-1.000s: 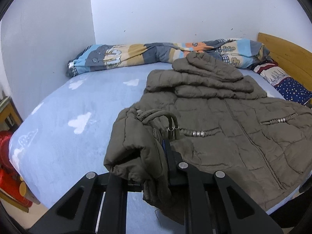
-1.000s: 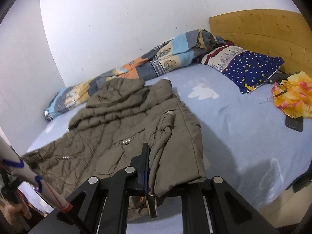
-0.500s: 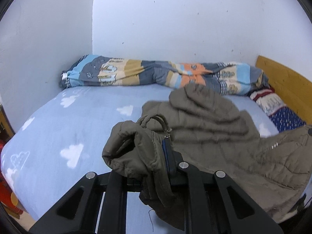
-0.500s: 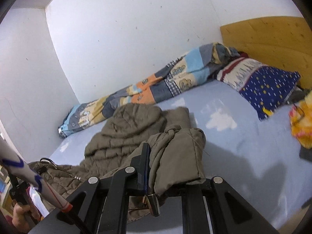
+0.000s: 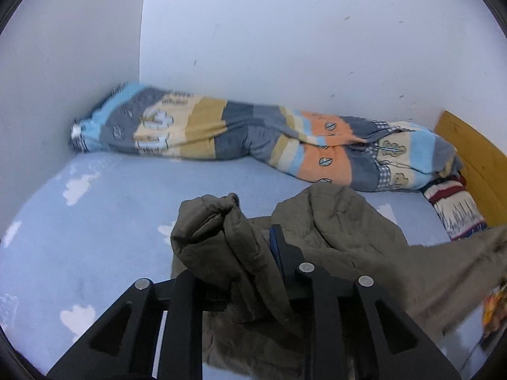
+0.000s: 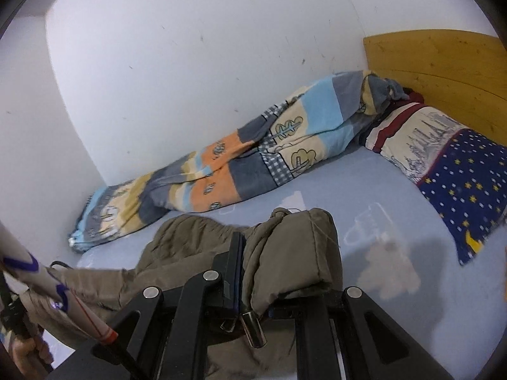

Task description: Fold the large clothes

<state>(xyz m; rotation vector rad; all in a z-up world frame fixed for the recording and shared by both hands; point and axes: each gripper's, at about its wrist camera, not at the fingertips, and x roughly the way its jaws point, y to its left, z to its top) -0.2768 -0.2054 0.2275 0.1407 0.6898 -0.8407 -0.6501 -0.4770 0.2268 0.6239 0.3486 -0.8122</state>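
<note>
The olive quilted jacket (image 5: 348, 231) is lifted off the blue cloud-print sheet (image 5: 95, 221), gathered at two places and sagging between them, with its bulk trailing down toward the near edge of the bed. The left gripper (image 5: 250, 253) is clamped narrowly on one bunched corner, the fabric rising in a lump above its fingers and draping over the black frame. The right gripper (image 6: 250, 259) likewise pinches a folded wad of the jacket (image 6: 291, 253), a metal cord end (image 6: 253, 329) dangling just below its fingers. No brand, label or readable writing shows on the jacket or the grippers; the rolled patchwork blanket (image 6: 240, 164) carries only drawn tree and leaf motifs. That blanket lies along the white wall (image 5: 285, 47) at the far edge of the bed, well apart from the jacket, with a band of bare sheet between them. To the right a starry navy pillow (image 6: 459, 183) rests against the wooden headboard (image 6: 443, 69), and open sheet (image 6: 380, 205) lies between it and the right gripper. A white pole with purple marks (image 6: 38, 272) crosses the lower left of the right wrist view.
</note>
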